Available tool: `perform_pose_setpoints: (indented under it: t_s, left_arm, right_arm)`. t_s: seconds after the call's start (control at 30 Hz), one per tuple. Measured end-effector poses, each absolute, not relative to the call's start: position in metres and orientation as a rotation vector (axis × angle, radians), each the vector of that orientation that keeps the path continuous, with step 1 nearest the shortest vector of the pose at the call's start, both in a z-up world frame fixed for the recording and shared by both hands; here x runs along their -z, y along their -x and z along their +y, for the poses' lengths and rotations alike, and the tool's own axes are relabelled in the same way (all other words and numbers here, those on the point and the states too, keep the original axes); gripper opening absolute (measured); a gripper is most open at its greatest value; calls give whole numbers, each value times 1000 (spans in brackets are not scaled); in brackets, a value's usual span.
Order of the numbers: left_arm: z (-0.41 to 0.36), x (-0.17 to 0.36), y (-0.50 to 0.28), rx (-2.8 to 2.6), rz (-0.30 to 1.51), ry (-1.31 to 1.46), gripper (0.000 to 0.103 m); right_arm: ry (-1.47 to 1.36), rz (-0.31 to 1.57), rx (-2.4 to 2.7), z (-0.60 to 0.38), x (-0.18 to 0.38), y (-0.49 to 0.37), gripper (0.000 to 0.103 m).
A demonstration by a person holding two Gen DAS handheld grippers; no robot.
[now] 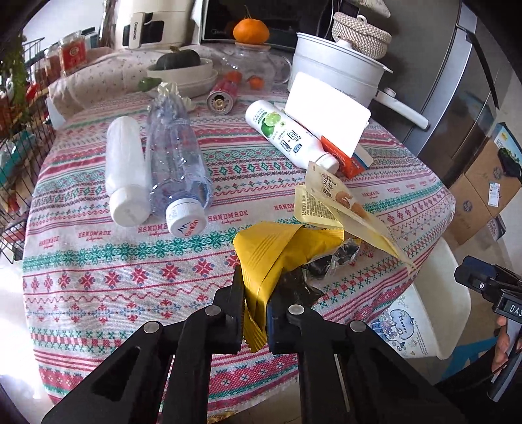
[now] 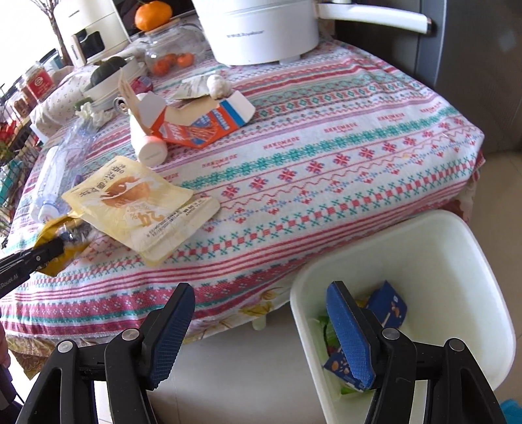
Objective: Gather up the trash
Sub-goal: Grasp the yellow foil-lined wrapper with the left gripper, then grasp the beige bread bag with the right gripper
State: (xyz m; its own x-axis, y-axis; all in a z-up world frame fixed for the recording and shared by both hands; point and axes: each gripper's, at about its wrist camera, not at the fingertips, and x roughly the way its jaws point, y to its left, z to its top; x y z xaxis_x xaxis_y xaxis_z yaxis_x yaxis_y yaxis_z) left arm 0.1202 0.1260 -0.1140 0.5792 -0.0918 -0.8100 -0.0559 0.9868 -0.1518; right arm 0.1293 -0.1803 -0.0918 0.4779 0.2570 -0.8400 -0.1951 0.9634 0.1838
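Observation:
My left gripper (image 1: 256,290) is shut on a yellow wrapper (image 1: 270,251) with dark plastic, over the table's near edge; it also shows in the right wrist view (image 2: 55,244). A pale yellow snack pouch (image 1: 339,199) lies just beyond it, also in the right wrist view (image 2: 137,202). My right gripper (image 2: 261,313) is open and empty, off the table beside a white bin (image 2: 456,261) that holds blue packets. On the table lie a clear bottle (image 1: 173,156), a white bottle (image 1: 125,169), a lime-label bottle (image 1: 287,137), a can (image 1: 222,98) and an orange carton (image 2: 208,120).
A patterned tablecloth (image 1: 114,277) covers the table. At the back stand a white cooker pot (image 1: 332,71), a glass jar with an orange on top (image 1: 251,31), a bowl with a squash (image 1: 179,65) and an appliance. Wire racks (image 1: 19,146) stand left, cardboard boxes right.

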Motion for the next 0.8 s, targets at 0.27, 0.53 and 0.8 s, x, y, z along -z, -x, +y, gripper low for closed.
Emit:
perform_pose_setpoints:
  t_s: [0.27,0.53,0.8]
  left_arm:
    - [151,91,-100,-44,888,197,10]
    - [162,86,-92,-24,876,240,10]
    - [165,91,-95,-9,893,255,10]
  right_arm:
    - [3,1007,-359,-138,87,-130,72]
    - [148,1015,-487,-82,98,-140,72]
    - [43,1056,-581,-87,113,-193,74]
